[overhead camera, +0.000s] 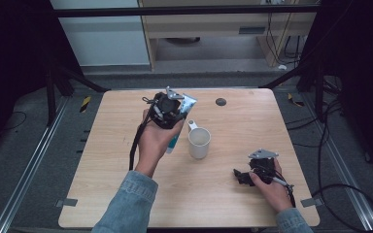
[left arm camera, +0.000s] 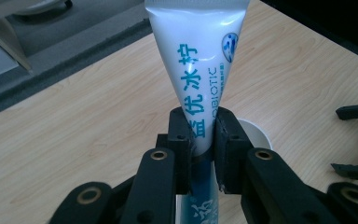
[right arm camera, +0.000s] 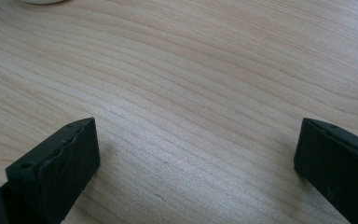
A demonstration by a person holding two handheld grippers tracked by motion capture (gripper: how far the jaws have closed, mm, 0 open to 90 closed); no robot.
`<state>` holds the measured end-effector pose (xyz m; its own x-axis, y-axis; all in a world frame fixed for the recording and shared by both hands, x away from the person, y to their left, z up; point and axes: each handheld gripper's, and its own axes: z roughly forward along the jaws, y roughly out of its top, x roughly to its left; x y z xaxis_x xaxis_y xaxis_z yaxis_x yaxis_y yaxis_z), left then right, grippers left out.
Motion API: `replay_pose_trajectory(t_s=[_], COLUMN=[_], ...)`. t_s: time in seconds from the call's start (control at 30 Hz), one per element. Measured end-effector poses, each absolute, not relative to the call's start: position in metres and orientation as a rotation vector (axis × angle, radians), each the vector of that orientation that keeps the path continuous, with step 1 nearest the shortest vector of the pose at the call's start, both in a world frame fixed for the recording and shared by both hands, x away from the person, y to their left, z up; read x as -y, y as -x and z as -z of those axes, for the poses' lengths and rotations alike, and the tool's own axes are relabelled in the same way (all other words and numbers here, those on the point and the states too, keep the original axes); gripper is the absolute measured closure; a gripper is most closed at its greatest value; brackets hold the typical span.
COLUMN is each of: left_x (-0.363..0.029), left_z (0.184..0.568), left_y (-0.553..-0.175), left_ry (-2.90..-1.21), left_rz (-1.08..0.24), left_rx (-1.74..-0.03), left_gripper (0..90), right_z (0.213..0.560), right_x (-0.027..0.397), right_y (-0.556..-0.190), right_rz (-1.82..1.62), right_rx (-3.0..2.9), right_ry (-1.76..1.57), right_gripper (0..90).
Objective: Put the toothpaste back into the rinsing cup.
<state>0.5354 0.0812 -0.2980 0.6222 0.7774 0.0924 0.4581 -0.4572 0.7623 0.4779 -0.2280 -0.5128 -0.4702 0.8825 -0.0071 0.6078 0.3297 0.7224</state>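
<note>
Nearest us, our right claw (overhead camera: 241, 175) rests released on the wooden surface (overhead camera: 243, 126), jaws wide apart. Farther left, our left claw (left arm camera: 204, 140) grasps a white toothpaste tube (left arm camera: 198, 56) above the surface, just beside the white mug (overhead camera: 199, 142).

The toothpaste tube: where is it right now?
The tube is clamped in the left hand-held gripper, held above the table just left of the mug in the high view.

Denim sleeves (overhead camera: 128, 204), seemingly matte-black jaws

A lab recording bay: a bare wooden worktop (overhead camera: 126, 160) on metal floor rails (overhead camera: 24, 179), black curtains (overhead camera: 9, 58) around, loose cables (overhead camera: 335, 145) trailing.
</note>
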Motion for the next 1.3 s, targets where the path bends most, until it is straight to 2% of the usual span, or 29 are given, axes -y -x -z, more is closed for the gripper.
replay_pose_trajectory(t_s=[0.4, 0.9, 1.3], left_x=[-0.061, -0.045, -0.03], left_z=[0.279, 0.274, 0.273], left_y=[-0.54, -0.547, -0.535], left_ry=[-2.094, -2.08, -2.009], left_rz=[-0.589, -0.611, -0.704], left_rx=[-0.936, -0.929, -0.929], left_gripper=[78.2, 78.2, 78.2], right_z=[0.513, 0.513, 0.513], right_x=[0.228, 0.228, 0.228], right_y=[-0.478, -0.478, -0.478], right_rz=[-0.934, -0.933, -0.933], right_rx=[-2.201, -2.201, -2.201], right_ry=[-1.319, -1.311, -1.312], right_gripper=[0.3, 0.4, 0.4])
